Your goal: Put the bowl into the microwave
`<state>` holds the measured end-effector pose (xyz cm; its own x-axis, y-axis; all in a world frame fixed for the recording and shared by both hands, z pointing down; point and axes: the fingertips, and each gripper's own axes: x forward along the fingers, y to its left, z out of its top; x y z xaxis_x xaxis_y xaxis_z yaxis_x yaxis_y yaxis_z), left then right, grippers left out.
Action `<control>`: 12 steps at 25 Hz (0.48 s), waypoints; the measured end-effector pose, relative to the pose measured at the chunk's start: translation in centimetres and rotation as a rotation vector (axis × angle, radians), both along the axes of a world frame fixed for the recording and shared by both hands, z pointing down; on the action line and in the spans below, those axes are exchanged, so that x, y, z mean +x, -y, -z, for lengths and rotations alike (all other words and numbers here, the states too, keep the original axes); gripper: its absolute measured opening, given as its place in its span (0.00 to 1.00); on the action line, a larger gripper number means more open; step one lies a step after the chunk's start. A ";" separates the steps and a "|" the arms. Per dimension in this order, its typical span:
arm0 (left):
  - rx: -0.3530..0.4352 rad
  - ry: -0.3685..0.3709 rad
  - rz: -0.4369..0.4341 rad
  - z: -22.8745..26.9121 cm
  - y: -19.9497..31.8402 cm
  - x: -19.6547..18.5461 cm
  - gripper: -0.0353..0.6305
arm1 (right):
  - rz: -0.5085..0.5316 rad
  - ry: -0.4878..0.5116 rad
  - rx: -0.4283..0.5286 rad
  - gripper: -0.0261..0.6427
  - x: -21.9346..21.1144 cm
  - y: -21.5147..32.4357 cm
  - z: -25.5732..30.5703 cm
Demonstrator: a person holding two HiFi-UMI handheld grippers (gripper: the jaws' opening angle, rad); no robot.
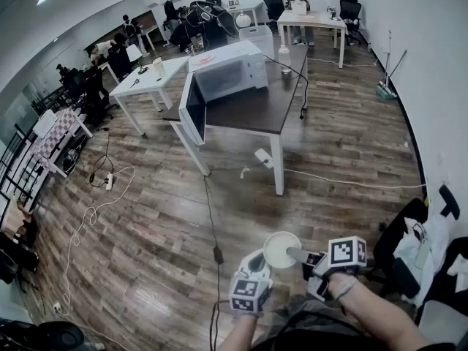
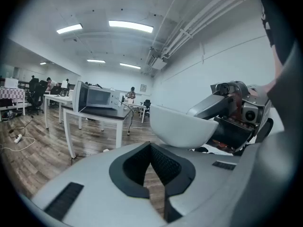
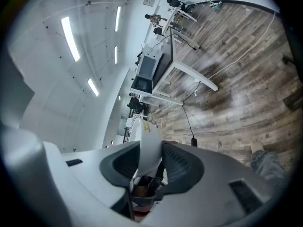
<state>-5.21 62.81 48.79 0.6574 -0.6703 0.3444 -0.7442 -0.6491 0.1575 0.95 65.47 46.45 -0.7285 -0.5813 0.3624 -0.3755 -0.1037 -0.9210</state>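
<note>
The white bowl (image 1: 280, 249) hangs low in the head view, above the wood floor, with my right gripper (image 1: 294, 254) shut on its right rim. In the right gripper view the rim (image 3: 150, 145) stands edge-on between the two pads. My left gripper (image 1: 256, 262) sits just left of and below the bowl, jaws shut with nothing between them; its own view shows the bowl (image 2: 180, 124) ahead to the right. The white microwave (image 1: 227, 75) stands far ahead on a dark table (image 1: 256, 112), its door (image 1: 191, 108) swung open to the left.
A black cable with an adapter (image 1: 217, 254) runs across the floor between me and the table. A white cord and a power strip (image 1: 110, 181) lie to the left. White desks (image 1: 146, 82), office chairs and people fill the back. A black chair (image 1: 409, 254) is close on my right.
</note>
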 end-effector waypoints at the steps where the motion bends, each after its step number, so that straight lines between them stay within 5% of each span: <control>1: 0.002 0.001 0.002 0.1 0.5 0.1 0.06 | 0.001 -0.001 0.009 0.24 0.1 0.5 0.2; 12: 0.010 0.002 0.039 0.6 4.7 2.6 0.06 | 0.051 -0.014 0.039 0.24 2.6 5.3 0.9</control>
<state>-2.59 58.08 48.18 0.6301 -0.6988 0.3386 -0.7693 -0.6212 0.1496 3.56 60.14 45.54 -0.7525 -0.5576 0.3503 -0.3919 -0.0483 -0.9187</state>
